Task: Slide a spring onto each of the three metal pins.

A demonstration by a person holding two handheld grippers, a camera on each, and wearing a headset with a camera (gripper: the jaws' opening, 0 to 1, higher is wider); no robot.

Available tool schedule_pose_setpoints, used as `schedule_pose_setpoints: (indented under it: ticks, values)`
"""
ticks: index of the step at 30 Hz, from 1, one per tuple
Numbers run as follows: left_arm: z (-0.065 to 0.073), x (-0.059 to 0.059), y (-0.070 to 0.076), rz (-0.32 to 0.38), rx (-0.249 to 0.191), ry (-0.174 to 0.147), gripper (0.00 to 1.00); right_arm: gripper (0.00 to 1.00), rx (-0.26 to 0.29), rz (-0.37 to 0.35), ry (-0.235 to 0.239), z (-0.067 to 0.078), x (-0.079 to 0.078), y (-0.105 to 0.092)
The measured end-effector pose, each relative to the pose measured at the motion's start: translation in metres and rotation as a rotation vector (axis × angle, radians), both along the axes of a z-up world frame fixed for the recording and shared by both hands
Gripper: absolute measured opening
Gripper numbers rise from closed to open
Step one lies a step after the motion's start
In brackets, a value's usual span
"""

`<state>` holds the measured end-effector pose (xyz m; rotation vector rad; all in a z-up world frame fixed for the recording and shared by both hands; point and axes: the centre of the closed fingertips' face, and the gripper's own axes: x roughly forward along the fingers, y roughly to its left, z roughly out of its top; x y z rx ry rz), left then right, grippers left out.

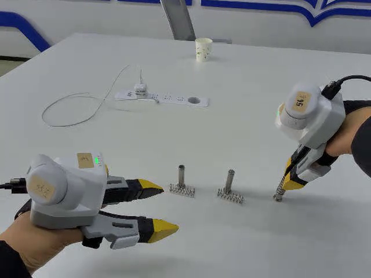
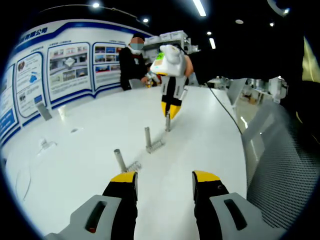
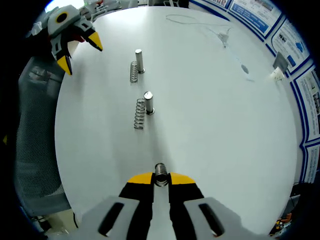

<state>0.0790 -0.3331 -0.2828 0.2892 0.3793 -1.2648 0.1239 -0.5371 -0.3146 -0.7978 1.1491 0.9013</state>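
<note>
Three metal pins stand in a row on the white table (image 1: pixel 243 104). By the left pin (image 1: pixel 181 174) lies a loose spring (image 1: pixel 182 190). At the foot of the middle pin (image 1: pixel 230 179) rests another spring (image 1: pixel 231 196). My right gripper (image 1: pixel 290 182) points down at the right-hand pin and is shut on a third spring (image 1: pixel 279 193), which stands upright there; that spring (image 3: pixel 160 175) sits between the yellow tips of the right gripper (image 3: pixel 160 181). My left gripper (image 1: pixel 162 207) is open and holds nothing, left of the row, with the nearest pin (image 2: pixel 120 160) just ahead of it (image 2: pixel 165 182).
A white power strip (image 1: pixel 165 99) with a plugged adapter and a looping white cable (image 1: pixel 75 110) lie farther back. A paper cup (image 1: pixel 203 49) stands near the far edge. A person (image 2: pixel 131 65) stands beyond the table.
</note>
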Motion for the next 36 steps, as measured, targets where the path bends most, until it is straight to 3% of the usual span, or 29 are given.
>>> schedule_pose_setpoints:
  ticks: [12, 26, 36]
  values:
    - [-0.001, 0.000, 0.000, 0.004, -0.001, 0.004, 0.44, 0.12, -0.014, -0.012, 0.021, -0.016, 0.000, -0.004]
    - [0.000, 0.000, 0.000, 0.009, -0.003, 0.005, 0.44, 0.13, -0.002, -0.014, 0.020, -0.016, -0.003, -0.003]
    - [0.001, -0.002, -0.002, 0.005, -0.004, 0.006, 0.44, 0.21, 0.011, -0.011, 0.010, -0.015, -0.005, -0.004]
